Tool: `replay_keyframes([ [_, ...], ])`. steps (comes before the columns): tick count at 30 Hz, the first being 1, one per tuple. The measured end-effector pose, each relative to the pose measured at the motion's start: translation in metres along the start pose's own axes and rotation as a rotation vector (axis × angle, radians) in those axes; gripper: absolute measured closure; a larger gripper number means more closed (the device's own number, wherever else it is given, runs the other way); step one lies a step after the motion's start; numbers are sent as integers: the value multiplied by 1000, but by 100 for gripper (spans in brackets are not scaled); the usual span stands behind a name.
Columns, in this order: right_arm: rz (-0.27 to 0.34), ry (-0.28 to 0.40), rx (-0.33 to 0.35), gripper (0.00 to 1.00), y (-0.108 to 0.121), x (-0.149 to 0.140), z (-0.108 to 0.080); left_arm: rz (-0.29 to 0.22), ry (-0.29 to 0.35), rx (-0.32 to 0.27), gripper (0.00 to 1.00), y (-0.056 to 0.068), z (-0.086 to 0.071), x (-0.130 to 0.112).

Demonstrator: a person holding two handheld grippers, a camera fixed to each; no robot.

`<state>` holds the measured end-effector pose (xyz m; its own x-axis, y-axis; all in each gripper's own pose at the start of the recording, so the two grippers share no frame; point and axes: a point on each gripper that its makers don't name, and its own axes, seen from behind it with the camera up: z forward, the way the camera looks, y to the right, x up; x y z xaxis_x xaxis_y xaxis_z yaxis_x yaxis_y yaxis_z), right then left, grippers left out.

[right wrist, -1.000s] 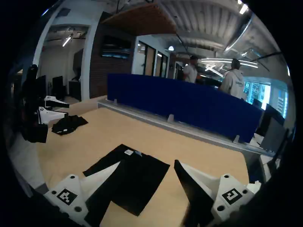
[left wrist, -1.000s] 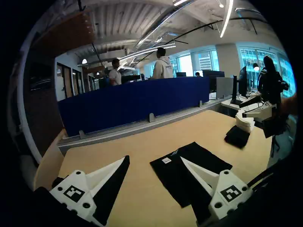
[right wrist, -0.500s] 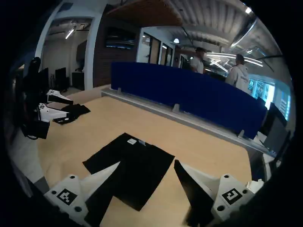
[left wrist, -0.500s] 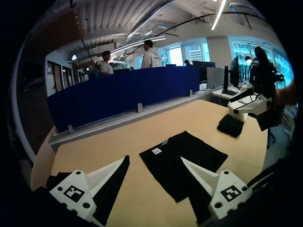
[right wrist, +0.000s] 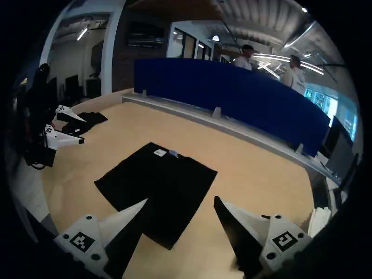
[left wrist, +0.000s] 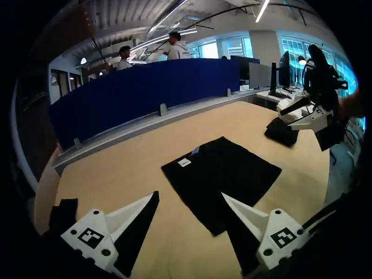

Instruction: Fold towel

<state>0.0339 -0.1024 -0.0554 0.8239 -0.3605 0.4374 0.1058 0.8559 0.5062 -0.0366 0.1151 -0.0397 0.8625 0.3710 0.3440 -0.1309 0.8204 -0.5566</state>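
Currently, the black towel [left wrist: 221, 174] lies flat on the desk [left wrist: 130, 158]; left hand-held gripper [left wrist: 189, 194] and right hand-held gripper [right wrist: 180, 199] spread wide, empty.

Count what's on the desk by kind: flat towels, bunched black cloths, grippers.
Flat black towel: 1
Bunched black cloths: 2 (left pile, right pile)
Grippers: 2 (left gripper, right gripper)
Total: 5
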Motion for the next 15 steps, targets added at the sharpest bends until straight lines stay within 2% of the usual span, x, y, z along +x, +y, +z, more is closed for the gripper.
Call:
replay_keyframes([
  [15, -19, -128, 38, 0, -16, -62, 19, 26, -112, -83, 11, 25, 18, -47],
])
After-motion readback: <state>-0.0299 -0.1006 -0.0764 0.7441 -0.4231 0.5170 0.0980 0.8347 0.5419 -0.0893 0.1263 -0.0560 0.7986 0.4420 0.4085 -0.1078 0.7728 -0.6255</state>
